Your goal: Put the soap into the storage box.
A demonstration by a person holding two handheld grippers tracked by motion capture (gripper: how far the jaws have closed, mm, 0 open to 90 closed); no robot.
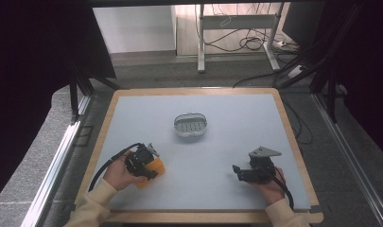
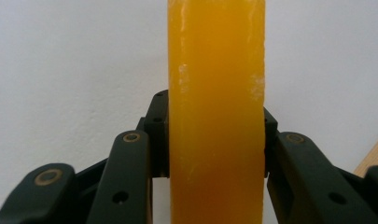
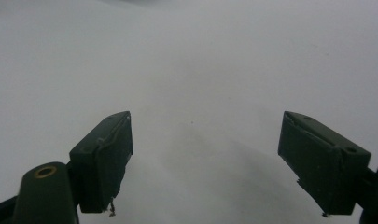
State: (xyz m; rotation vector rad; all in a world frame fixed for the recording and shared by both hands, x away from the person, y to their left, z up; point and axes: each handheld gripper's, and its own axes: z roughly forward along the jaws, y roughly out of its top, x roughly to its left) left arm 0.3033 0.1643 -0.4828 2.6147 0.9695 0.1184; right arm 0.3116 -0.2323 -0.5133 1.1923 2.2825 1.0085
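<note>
An orange translucent bar [image 1: 158, 165] lies at the near left of the grey table mat [image 1: 236, 118]. My left gripper [image 1: 150, 169] is shut on it. In the left gripper view the bar [image 2: 216, 93] stands upright between the two black jaws, and both pads press on its sides. My right gripper [image 1: 238, 173] rests low over the mat at the near right, pointing left. Its jaws [image 3: 219, 163] are wide open with nothing between them.
A white oval dish [image 1: 190, 126] with a slotted bottom sits near the middle of the mat. The mat lies on a wooden board [image 1: 293, 142]. Beyond the table are a desk frame and cables on the floor.
</note>
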